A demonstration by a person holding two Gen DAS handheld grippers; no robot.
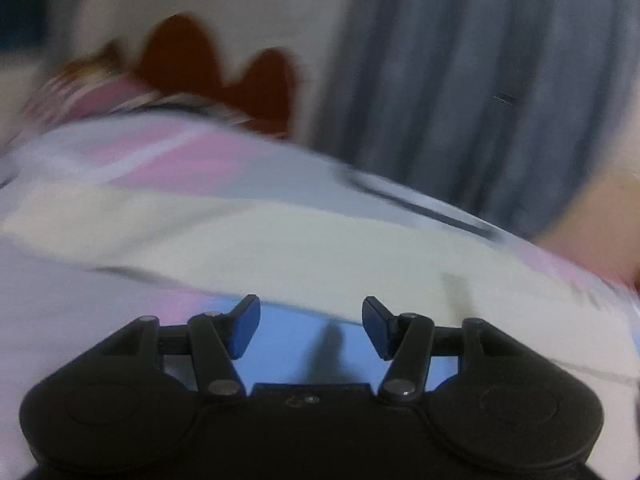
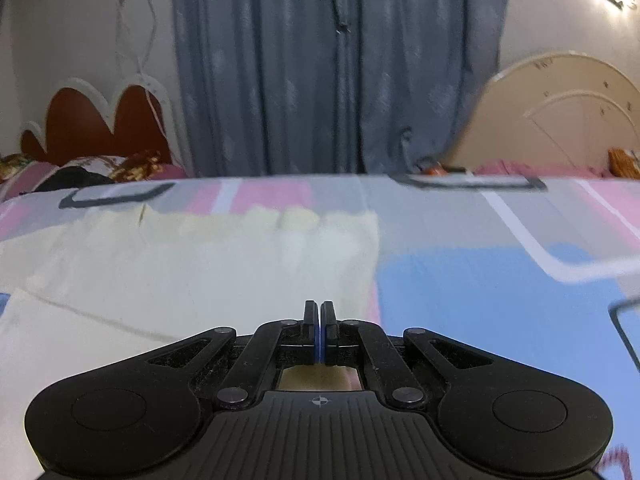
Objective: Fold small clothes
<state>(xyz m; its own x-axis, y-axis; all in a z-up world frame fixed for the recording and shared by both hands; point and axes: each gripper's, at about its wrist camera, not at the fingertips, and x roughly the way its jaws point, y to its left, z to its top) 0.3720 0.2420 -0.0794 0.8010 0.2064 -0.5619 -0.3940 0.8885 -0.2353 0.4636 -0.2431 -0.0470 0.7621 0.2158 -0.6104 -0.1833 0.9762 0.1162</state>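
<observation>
Cream garment (image 2: 200, 256) lies ahead-left of right tool (image 2: 320, 332)

Right gripper (image 2: 320, 330), jaws pressed together, low over cream garment (image 2: 208, 264) on patterned bedsheet (image 2: 480, 280).

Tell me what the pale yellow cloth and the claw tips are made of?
The pale yellow garment looks like soft woven or knit fabric, matte; it drapes and creases with a seam line. The left claw tips look like blue rubbery pads on matte black plastic arms with shiny metal pins, though blur leaves that open.
</observation>
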